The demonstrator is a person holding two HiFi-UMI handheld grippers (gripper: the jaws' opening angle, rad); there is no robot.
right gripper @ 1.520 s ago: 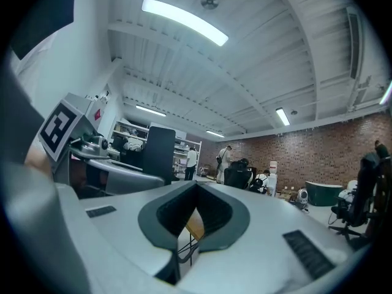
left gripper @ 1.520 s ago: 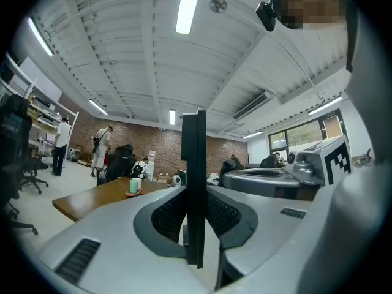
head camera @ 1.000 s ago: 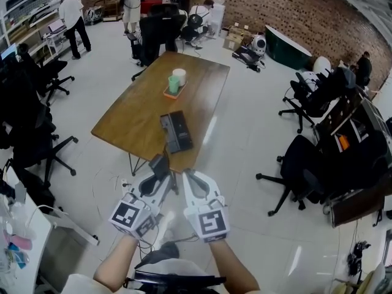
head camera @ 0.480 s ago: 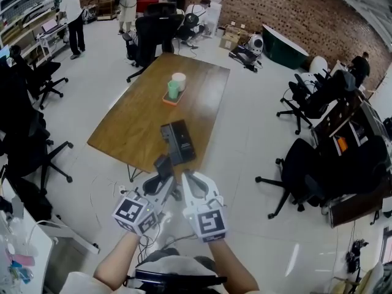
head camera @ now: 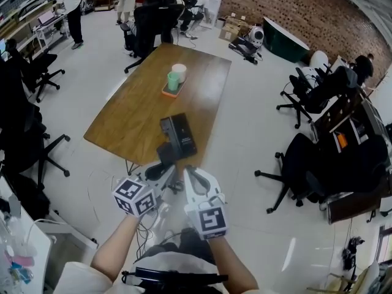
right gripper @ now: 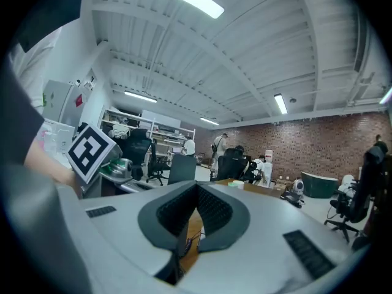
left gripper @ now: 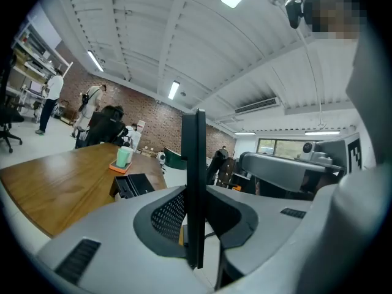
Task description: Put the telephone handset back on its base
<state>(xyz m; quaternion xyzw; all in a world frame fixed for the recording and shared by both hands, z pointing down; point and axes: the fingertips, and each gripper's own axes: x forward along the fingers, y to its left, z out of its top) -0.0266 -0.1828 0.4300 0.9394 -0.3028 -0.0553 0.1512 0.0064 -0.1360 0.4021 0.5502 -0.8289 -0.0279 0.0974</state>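
The black telephone base (head camera: 178,135) lies near the front end of the wooden table (head camera: 131,112); it also shows in the left gripper view as the base (left gripper: 130,185). My left gripper (head camera: 164,169) is shut on the black handset (head camera: 165,154), which hangs just before the table's near edge, short of the base. In the left gripper view the handset (left gripper: 195,188) stands edge-on between the pads. My right gripper (head camera: 190,175) is beside the left one, shut and holding nothing; its tips (right gripper: 195,187) meet.
Two cups on an orange tray (head camera: 174,82) stand farther along the table. Black office chairs (head camera: 306,164) sit to the right and others (head camera: 24,133) to the left. Cables (head camera: 131,179) lie on the floor under the table's near end. People stand at the far end of the room.
Both grippers have moved forward to the table's near end. The handset in the left gripper now sits closer to the base. Neither gripper's jaws have changed.
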